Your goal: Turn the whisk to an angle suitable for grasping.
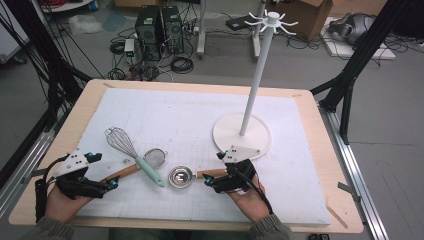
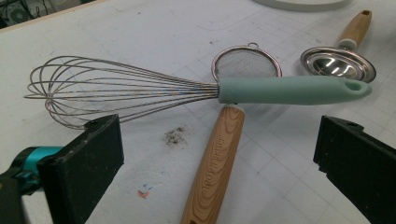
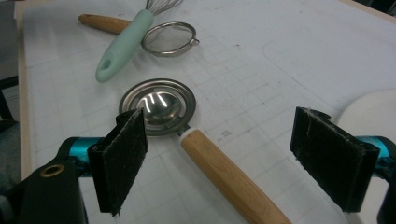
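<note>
Black fingers (image 3: 341,163) wide apart | wooden ladle handle (image 3: 233,182) between, untouched

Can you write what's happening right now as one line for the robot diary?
left gripper: open over strainer handle | right gripper: open around funnel handle | whisk: across strainer | stand: empty

High view: overhead, facing 12 o'clock over the surface (image 1: 305,190). Claw views sit low and close. All share the whisk (image 1: 134,153) (image 2: 196,88) (image 3: 122,46).
</note>
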Action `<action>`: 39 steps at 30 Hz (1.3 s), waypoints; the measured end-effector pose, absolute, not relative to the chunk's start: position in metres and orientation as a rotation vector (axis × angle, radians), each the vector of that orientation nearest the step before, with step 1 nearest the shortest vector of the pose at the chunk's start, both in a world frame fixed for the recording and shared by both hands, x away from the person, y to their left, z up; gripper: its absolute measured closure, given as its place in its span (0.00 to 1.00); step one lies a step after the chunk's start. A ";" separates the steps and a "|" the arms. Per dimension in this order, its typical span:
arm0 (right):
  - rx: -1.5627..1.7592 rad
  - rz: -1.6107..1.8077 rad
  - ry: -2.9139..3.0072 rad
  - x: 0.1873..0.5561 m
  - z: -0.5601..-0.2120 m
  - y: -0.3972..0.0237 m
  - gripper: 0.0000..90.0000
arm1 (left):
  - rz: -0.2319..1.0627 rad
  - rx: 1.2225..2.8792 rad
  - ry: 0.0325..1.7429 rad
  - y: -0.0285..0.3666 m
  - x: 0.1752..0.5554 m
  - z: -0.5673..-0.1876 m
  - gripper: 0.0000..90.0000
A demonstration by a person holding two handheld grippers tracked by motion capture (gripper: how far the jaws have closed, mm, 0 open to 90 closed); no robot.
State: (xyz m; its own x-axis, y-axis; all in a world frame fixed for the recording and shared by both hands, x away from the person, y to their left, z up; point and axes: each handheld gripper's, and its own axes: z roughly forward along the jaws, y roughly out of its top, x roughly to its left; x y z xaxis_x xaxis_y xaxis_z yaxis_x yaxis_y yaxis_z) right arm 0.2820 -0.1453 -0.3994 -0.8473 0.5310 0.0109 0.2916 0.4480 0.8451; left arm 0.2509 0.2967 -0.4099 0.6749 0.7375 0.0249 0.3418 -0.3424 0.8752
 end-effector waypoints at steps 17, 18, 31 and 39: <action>0.747 1.347 2.468 0.284 -0.397 -0.152 0.20 | 0.446 1.989 0.719 0.289 0.251 -0.407 0.27; 0.750 1.351 2.463 0.284 -0.397 -0.156 0.20 | 0.444 1.996 0.714 0.288 0.251 -0.407 0.29; 0.801 1.375 2.431 0.281 -0.398 -0.175 0.20 | 0.346 2.128 0.618 0.270 0.266 -0.412 0.68; 0.778 1.376 2.457 0.282 -0.400 -0.168 0.20 | 0.305 2.159 0.598 0.266 0.278 -0.412 0.87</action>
State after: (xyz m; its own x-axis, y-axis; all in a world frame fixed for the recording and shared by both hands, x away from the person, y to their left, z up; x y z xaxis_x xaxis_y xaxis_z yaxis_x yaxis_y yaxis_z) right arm 0.2820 -0.1680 -0.3997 -0.8359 0.5452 0.0643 0.3397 0.4217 0.8407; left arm 0.2784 0.2658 -0.4122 0.8557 0.5174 0.0066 0.3096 -0.5223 0.7946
